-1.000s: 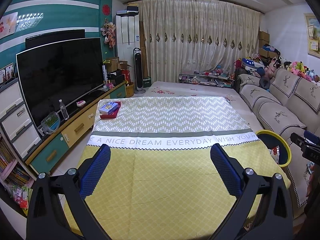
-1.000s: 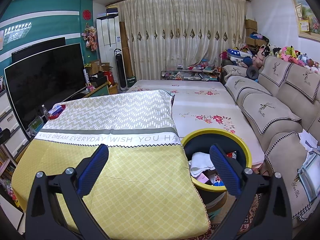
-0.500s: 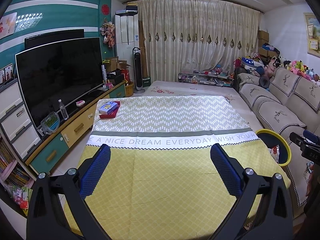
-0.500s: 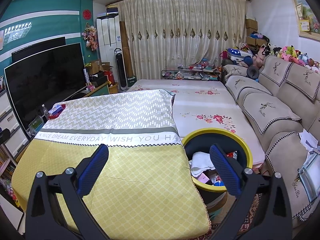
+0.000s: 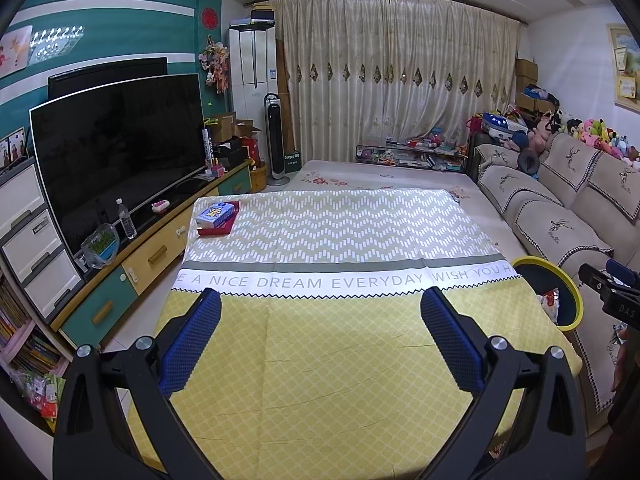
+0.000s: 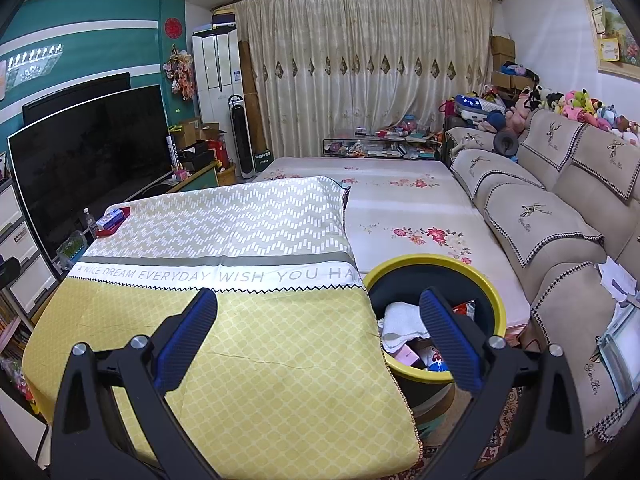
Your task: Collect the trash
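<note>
Left hand-held gripper (image 5: pixel 320 316): held low over the near yellow part of the bench, its blue-padded jaws spread wide and nothing between them; it is judged to be parked there, no trash being seen below it.
Right hand-held gripper (image 6: pixel 318 316): likewise spread wide and empty, held over the bench's right corner, with its right finger seen against the bin's mouth; this placing suggests a drop just finished or a search about to be started.
Bench (image 5: pixel 340 380): covered by a yellow lattice-patterned cloth with a white lettered band and a grey-and-white zigzag far half; no loose trash is seen on it.
Round black bin with a yellow rim (image 6: pixel 492 300): set on the floor just beside the bench's right edge, presumably so that scraps can be dropped in at short reach.
Trash: found inside the bin, where a crumpled white tissue (image 6: pixel 402 318) and coloured wrappers (image 6: pixel 420 356) are piled.
Blue-and-white tissue box on a flat red box (image 5: pixel 216 216): left at the far left corner of the bench; it is judged not to be trash.
Progress: the task is judged almost or fully done.
Beyond: a beige sofa (image 6: pixel 532 216) and a black television (image 5: pixel 116 148) are seen, well apart from the work.
</note>
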{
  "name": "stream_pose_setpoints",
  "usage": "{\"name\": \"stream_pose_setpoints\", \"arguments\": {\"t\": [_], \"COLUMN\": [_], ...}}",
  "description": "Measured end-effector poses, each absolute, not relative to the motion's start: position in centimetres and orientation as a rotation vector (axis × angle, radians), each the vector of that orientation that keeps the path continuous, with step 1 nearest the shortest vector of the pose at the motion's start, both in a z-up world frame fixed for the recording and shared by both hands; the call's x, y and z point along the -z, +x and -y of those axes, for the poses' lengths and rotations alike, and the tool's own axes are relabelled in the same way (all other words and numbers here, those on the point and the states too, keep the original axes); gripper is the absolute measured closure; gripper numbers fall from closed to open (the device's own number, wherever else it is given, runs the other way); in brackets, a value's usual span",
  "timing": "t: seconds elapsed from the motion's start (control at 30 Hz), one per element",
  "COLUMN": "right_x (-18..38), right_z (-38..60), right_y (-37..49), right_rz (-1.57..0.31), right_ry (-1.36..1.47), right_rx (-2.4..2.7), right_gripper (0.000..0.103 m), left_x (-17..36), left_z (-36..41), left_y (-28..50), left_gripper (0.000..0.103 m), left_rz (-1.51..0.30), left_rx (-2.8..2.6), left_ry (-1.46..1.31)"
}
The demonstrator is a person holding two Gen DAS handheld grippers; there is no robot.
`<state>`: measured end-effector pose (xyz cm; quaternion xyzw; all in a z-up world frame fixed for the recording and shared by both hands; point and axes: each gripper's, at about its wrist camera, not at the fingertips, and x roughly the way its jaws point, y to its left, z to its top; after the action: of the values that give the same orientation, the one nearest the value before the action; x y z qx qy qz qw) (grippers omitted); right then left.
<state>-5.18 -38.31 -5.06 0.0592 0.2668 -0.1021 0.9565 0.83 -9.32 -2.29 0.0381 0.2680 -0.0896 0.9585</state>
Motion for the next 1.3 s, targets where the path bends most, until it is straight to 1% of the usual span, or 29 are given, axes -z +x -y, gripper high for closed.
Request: {"name": "stream_pose_setpoints", "arguments": {"t": [1.3], "right_x": [6.2], "right_z": [38.3], "right_y": [-4.7], "right_rz": [-0.557], "right_ry": [0.122], "right_rx": [0.210], "right_gripper": [0.007], "left_x": [2.4], "left_z": [9.9], "left_y": [1.5], "left_gripper": [0.005], "left_rz": [-0.564], "left_rx": [0.186], "left_ry": [0.096]}}
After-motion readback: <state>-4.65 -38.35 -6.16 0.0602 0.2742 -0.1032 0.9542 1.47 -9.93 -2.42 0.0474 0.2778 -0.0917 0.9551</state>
